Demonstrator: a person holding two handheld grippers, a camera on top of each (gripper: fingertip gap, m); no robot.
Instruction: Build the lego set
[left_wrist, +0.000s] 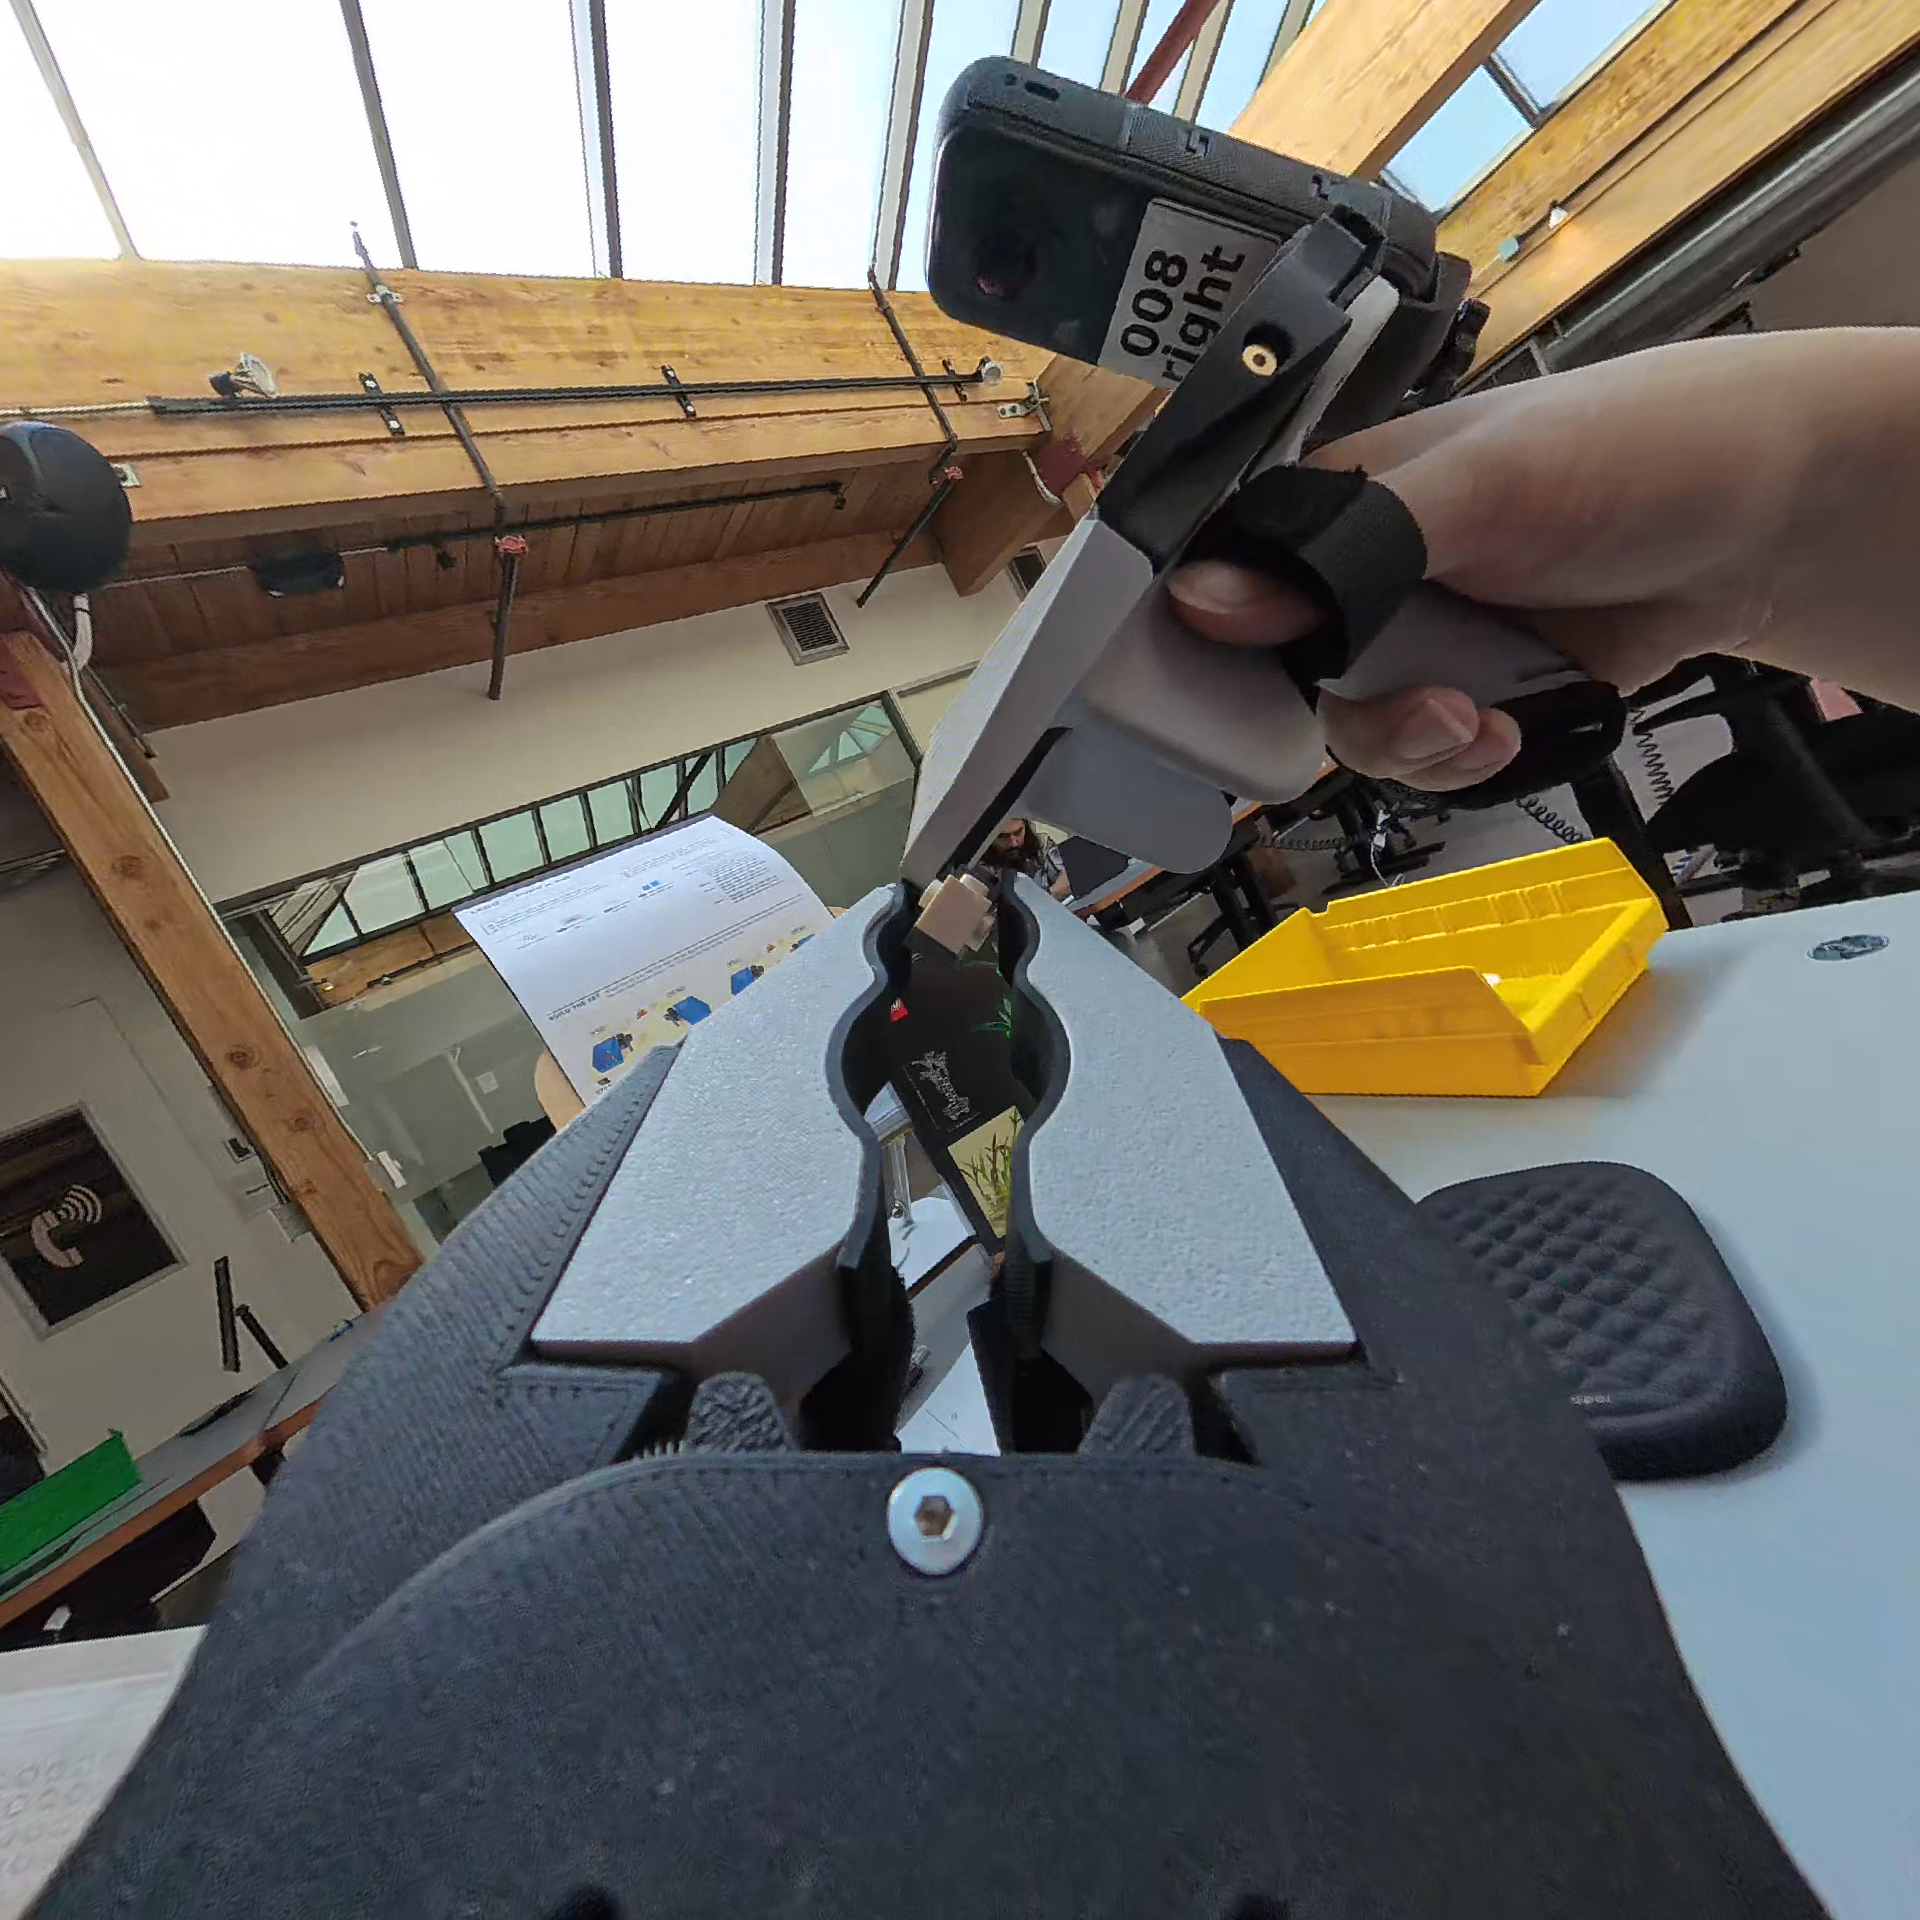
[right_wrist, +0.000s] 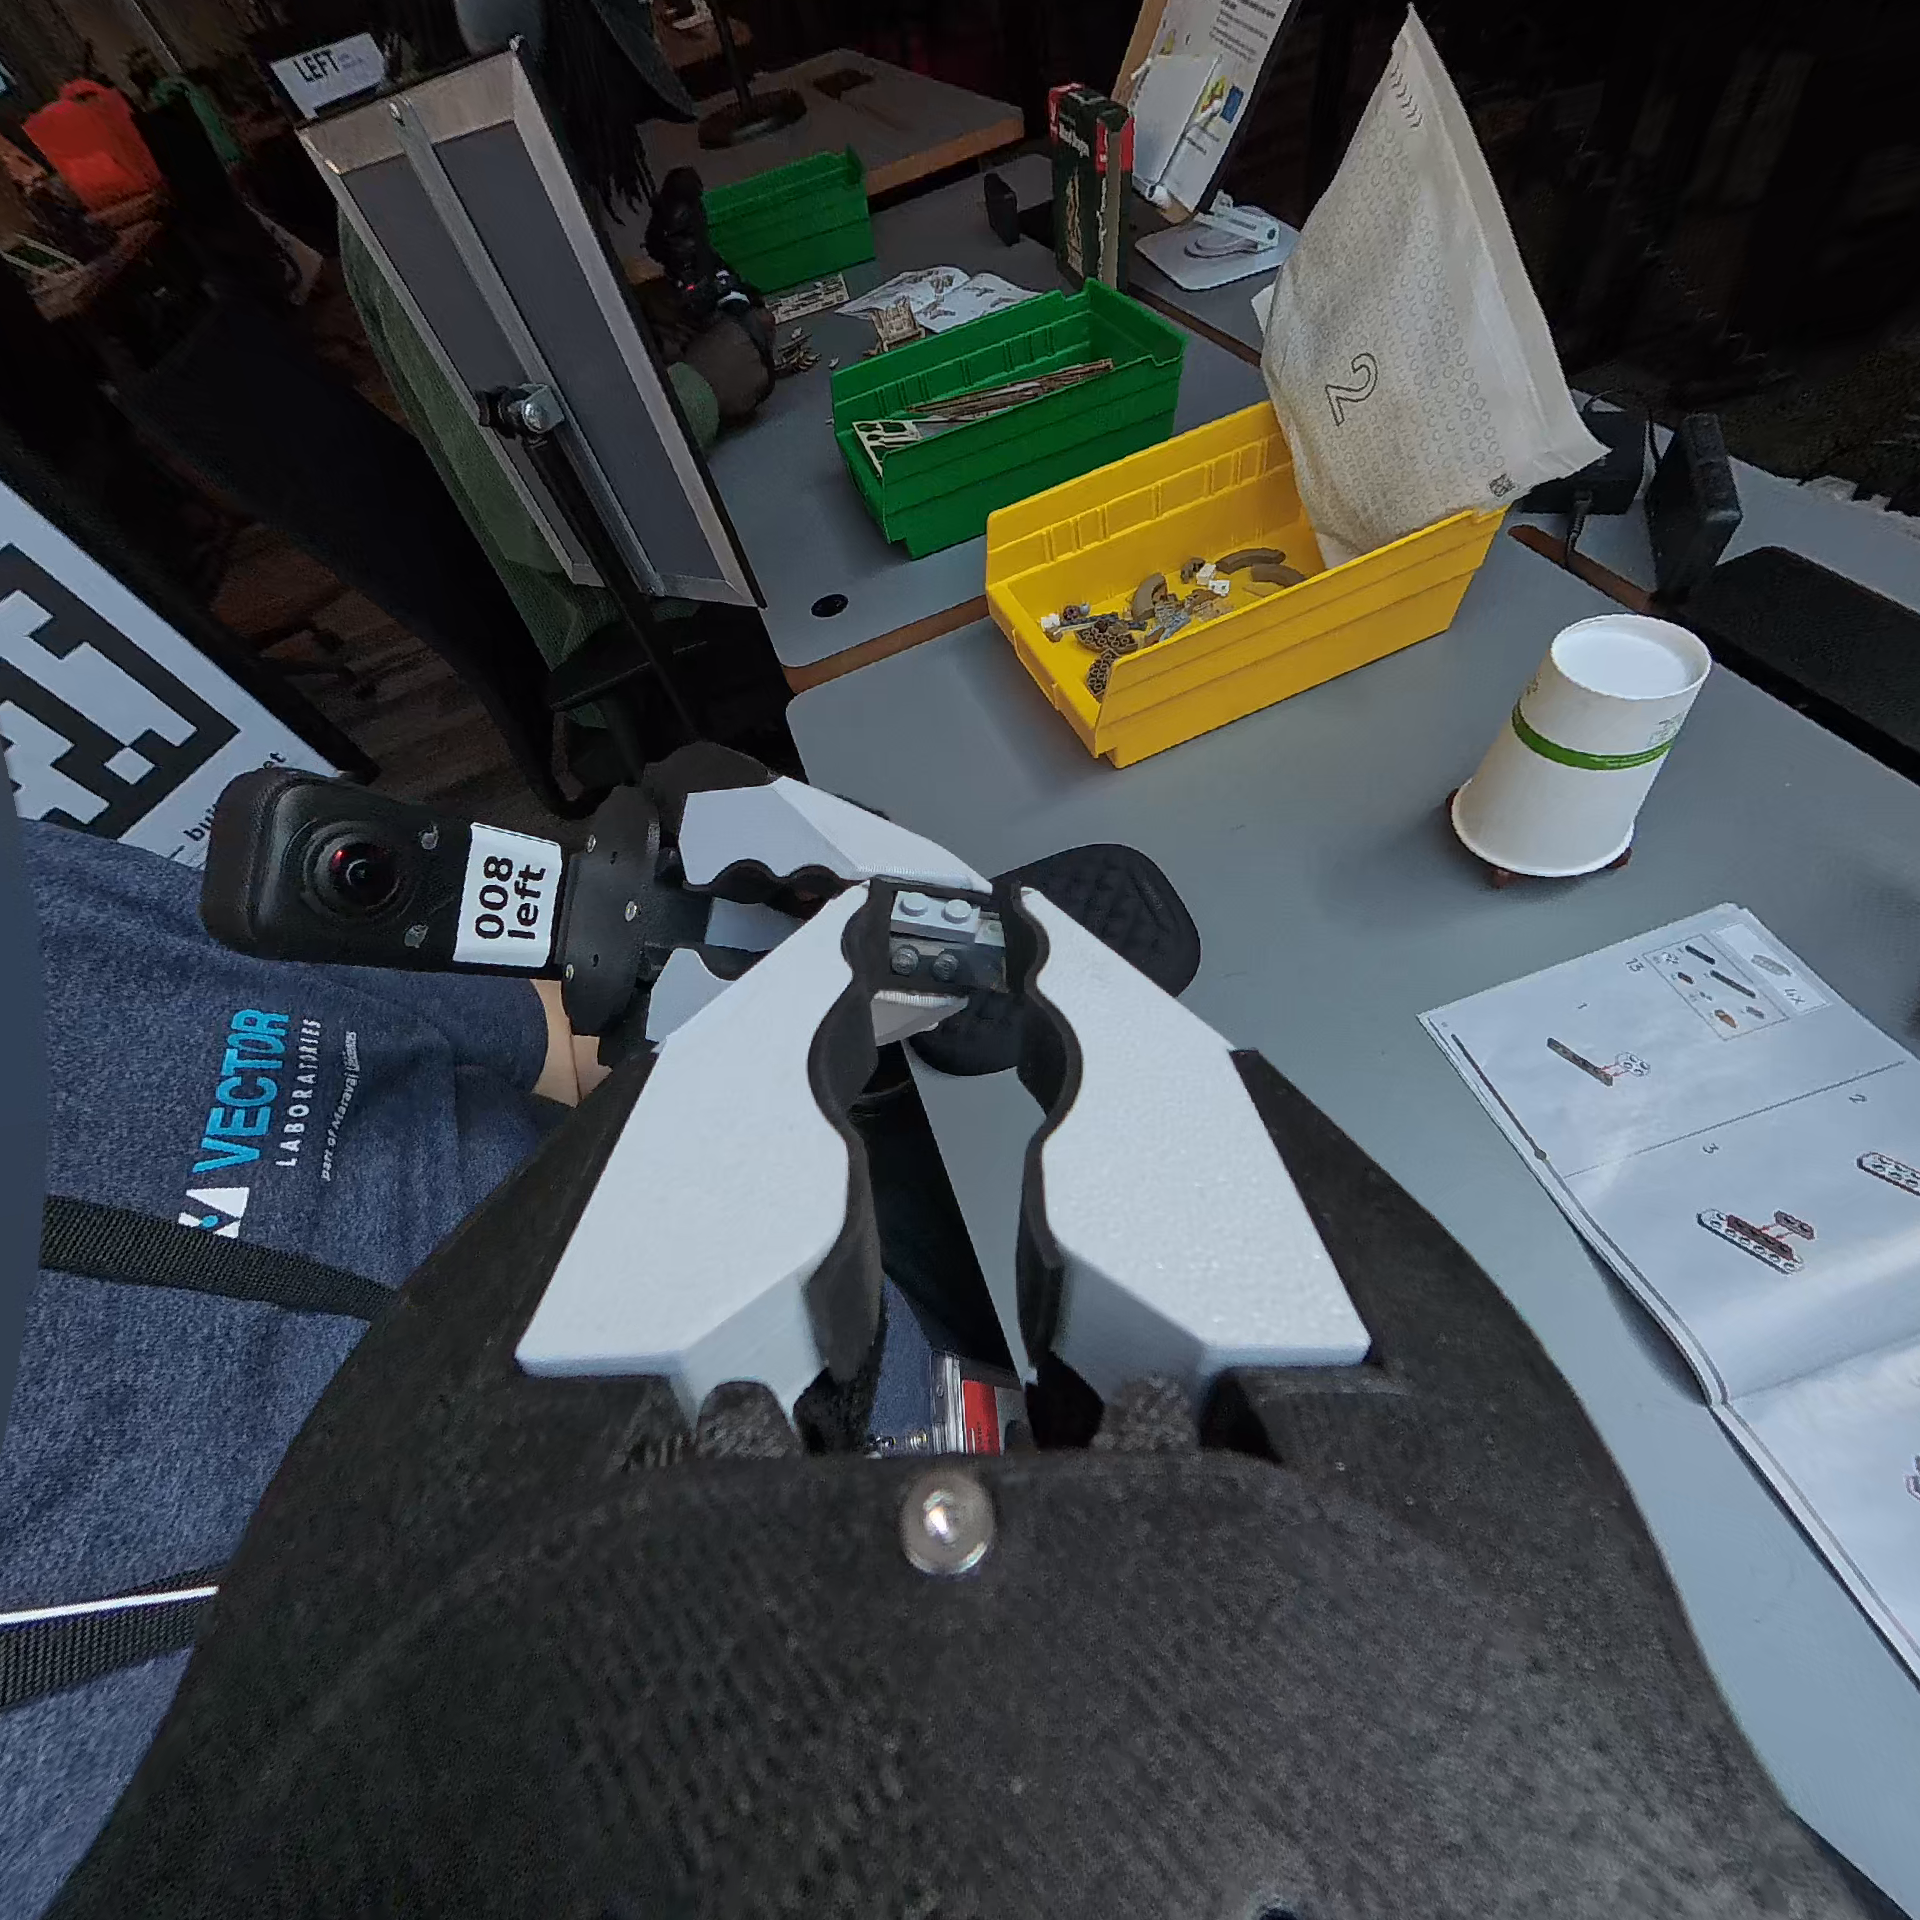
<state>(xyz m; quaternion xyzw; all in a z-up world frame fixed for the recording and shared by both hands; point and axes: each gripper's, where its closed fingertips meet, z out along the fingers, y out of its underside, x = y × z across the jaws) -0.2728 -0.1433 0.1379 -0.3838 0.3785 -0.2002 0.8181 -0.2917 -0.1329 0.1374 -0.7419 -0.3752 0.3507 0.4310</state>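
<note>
In the left wrist view my left gripper (left_wrist: 954, 902) is shut on a small tan lego piece (left_wrist: 951, 920) at its fingertips, held up in the air. My right gripper (left_wrist: 920, 883) comes down from the upper right and its tips meet that piece. In the right wrist view my right gripper (right_wrist: 938, 920) is shut on a small grey studded lego piece (right_wrist: 935, 935), light grey over dark grey. The left gripper (right_wrist: 935, 873) reaches in from the left and touches it. I cannot tell how the two pieces join.
A yellow bin (right_wrist: 1299, 665) with several loose brown and tan pieces and a white paper bag (right_wrist: 1392, 312) stands on the grey table (right_wrist: 1195, 810). Green bins (right_wrist: 997, 436) lie behind it. An upturned paper cup (right_wrist: 1579, 748), an open instruction booklet (right_wrist: 1714, 1143) and a black wrist rest (left_wrist: 1600, 1320) are to the right. Only a small space, under 4 cm, lies between the two pairs of fingers.
</note>
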